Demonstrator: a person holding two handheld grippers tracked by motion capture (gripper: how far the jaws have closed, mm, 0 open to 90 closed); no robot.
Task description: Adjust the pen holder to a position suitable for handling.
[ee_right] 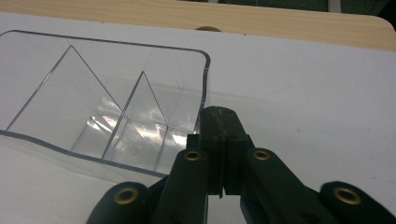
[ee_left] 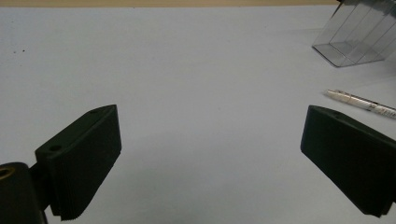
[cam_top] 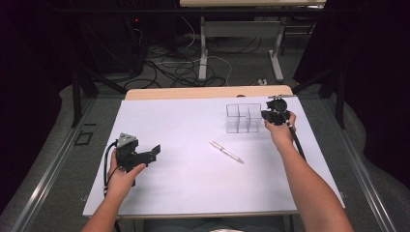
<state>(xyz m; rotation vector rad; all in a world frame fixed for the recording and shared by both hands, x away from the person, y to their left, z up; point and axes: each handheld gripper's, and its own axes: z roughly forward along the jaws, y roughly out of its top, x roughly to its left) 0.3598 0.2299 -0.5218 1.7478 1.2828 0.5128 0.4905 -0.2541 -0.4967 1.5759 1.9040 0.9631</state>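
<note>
A clear plastic organizer [cam_top: 241,118] with several compartments stands on the white sheet at the back right; it also shows in the left gripper view [ee_left: 359,37] and close up in the right gripper view [ee_right: 93,107]. My right gripper [cam_top: 275,116] [ee_right: 220,112] is shut, its tips at the organizer's right wall; I cannot tell whether the wall is pinched. A white pen [cam_top: 226,152] [ee_left: 362,102] lies in the middle of the sheet. My left gripper [cam_top: 145,155] [ee_left: 210,140] is held at the left, open wide, with nothing between its jaws, pointing toward the pen.
The white sheet [cam_top: 193,183] covers most of the wooden table [cam_top: 208,92]. Beyond the table's far edge lie floor cables [cam_top: 179,67] and another table's legs [cam_top: 203,48]. Dark curtains close in both sides.
</note>
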